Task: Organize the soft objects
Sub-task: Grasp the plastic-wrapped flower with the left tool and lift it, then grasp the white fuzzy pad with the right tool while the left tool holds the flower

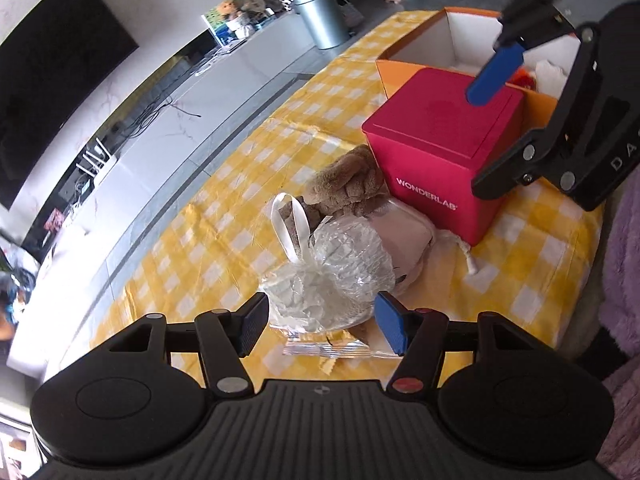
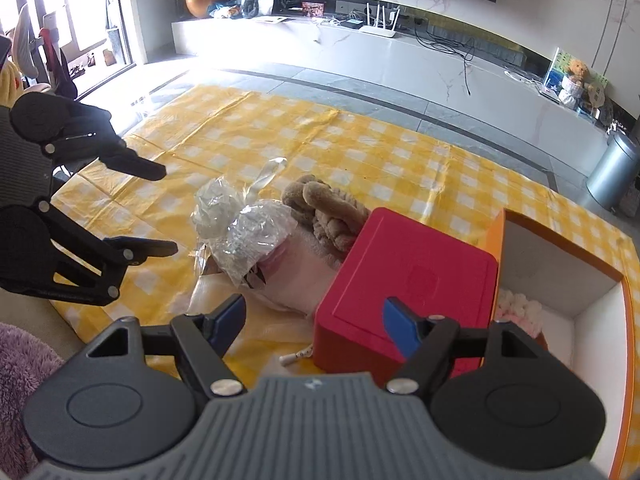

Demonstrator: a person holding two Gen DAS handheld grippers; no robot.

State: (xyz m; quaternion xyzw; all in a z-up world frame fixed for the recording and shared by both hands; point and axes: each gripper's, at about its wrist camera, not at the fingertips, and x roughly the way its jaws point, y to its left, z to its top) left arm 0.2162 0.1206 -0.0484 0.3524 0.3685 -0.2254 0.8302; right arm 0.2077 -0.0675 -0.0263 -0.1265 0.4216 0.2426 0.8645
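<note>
Yellow-and-white checked cloth (image 2: 304,128) covered the floor of a living room, with a long white TV bench (image 2: 420,52) and a grey bin (image 2: 612,170) beyond its far edge. Near the middle of the cloth lay a heap of soft things: a brown plush toy (image 1: 348,184), a pale pink pouch (image 1: 404,232) with a drawstring, and a crumpled clear plastic bag (image 1: 336,276) tied with a white ribbon (image 1: 294,226). The plush toy and the pouch touched the side of a red box (image 1: 440,152) marked WONDERLAB. Just behind the red box stood an open orange box (image 2: 560,240) with white inner walls, with something pale pink and fluffy (image 2: 518,308) lying on its bottom.

The left gripper (image 1: 322,326) hung low over the near side of the plastic bag with its jaws apart, one finger on each side of the crumpled plastic and nothing clamped. The right gripper (image 2: 314,322) hovered above the red box and the pouch, its jaws spread wide and holding nothing. A purple fluffy cloth (image 2: 20,368) lay off the near edge of the checked cloth.
</note>
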